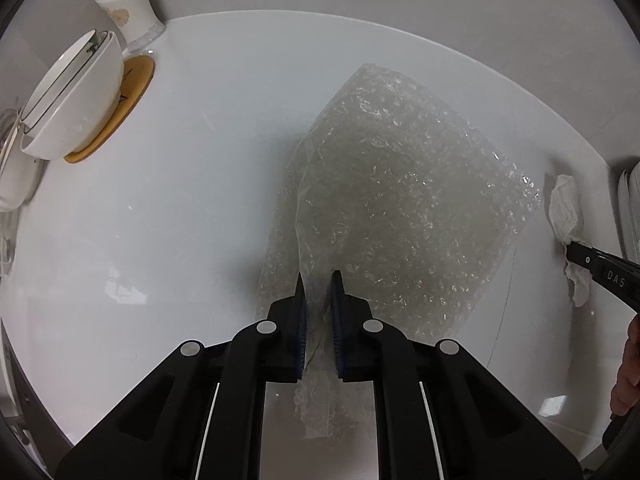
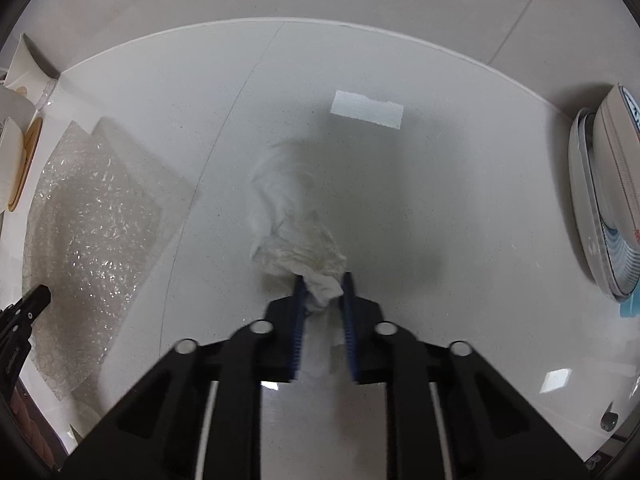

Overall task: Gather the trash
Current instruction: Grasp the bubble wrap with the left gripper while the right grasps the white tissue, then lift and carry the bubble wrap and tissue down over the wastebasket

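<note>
- The left gripper (image 1: 318,280) points steeply down; its jaws are pinched on a gathered fold at the near edge of the bubble wrap sheet (image 1: 400,192). The rest of the sheet spreads ahead of the jaws over the tabletop (image 1: 192,200).
- An edge grip probably lets the whole limp sheet be drawn off in one pull.
- The right gripper (image 2: 323,280) points straight down; its jaws are clamped on the near end of a crumpled paper tissue (image 2: 296,236). The loose remainder extends ahead of the jaws, blurred.
- Both trash items are therefore gripped; no bin is in view.
- Ahead and left of the left jaws: stacked white bowls (image 1: 68,104) on a yellow coaster (image 1: 120,108), with a white cup (image 1: 128,4) of sticks behind.
- Well right of the right jaws: stacked plates (image 2: 600,208) at the tabletop edge.
- Ahead of the right jaws lies a small white rectangular patch (image 2: 366,110), possibly a paper scrap or a reflection.
- Nothing stands between the jaws and their loads; the crockery is well clear of both.
</note>
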{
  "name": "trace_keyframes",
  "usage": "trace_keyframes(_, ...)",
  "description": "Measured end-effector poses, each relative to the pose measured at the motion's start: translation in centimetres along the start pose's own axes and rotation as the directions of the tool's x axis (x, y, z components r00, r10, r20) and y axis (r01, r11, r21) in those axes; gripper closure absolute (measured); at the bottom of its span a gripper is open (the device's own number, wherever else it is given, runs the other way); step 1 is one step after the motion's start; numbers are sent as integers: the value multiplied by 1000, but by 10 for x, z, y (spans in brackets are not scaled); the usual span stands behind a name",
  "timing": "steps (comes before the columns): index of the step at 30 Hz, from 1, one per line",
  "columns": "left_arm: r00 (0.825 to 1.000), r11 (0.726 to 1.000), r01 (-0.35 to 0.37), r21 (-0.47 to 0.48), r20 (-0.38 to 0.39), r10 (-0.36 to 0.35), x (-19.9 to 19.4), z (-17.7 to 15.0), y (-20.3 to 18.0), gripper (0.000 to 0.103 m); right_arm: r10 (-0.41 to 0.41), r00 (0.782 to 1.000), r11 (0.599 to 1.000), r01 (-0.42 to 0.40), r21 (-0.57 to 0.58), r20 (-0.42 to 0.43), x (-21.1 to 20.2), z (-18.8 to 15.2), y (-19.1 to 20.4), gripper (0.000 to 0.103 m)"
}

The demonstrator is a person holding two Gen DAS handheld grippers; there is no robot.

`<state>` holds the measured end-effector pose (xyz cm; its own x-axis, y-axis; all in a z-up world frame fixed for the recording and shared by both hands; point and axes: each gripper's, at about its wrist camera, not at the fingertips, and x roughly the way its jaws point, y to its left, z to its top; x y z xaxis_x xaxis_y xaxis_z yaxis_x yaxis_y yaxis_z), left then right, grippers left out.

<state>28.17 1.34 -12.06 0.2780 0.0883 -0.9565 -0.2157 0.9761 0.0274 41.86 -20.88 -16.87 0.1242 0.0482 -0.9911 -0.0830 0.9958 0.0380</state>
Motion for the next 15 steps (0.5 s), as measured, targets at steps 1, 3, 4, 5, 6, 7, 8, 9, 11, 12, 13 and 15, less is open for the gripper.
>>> trace_keyframes(1,1000,1000,1,1,2,-1,-1,-1,1,94,7,1000,1000,-7,4,1,-1,-2,0,93)
trace_keyframes(3,1000,1000,5,1,6,-5,-4,-4,2,94,-3,1000,1000,3,5,19,-5,-6,-1,94)
trace_keyframes(4,1000,1000,9,1,10,-9,-6,-6,3,94,-1,1000,1000,1,3,29,-8,-8,-2,94)
trace_keyframes(5,1000,1000,11,-1,12,-11,-4,-2,7,94,6,999,1000,-6,0,38,-12,-11,0,94)
trace_keyframes(6,1000,1000,15,0,17,-15,-6,-3,7,94,5,999,1000,-5,-7,49,-16,-14,2,94)
trace_keyframes(7,1000,1000,18,-1,19,-18,-6,-3,9,94,4,998,1000,-3,-13,60,-22,-19,2,94)
trace_keyframes(8,999,1000,22,-2,23,-22,-8,-5,9,94,6,997,1000,-5,-17,72,-27,-23,1,94)
trace_keyframes(9,999,1000,25,-1,28,-25,-10,-7,9,94,7,997,1000,-5,-21,80,-31,-25,1,94)
trace_keyframes(11,999,999,32,4,42,-32,-15,-12,9,94,7,995,1000,-4,-27,100,-39,-26,3,94)
trace_keyframes(12,998,999,38,6,50,-38,-18,-14,9,94,9,994,1000,-6,-25,112,-45,-30,3,94)
trace_keyframes(13,997,999,44,7,57,-45,-21,-16,9,94,15,992,1000,-12,-22,123,-50,-34,2,94)
trace_keyframes(15,996,998,57,10,66,-58,-26,-21,10,94,16,989,1000,-14,-19,145,-61,-44,2,94)
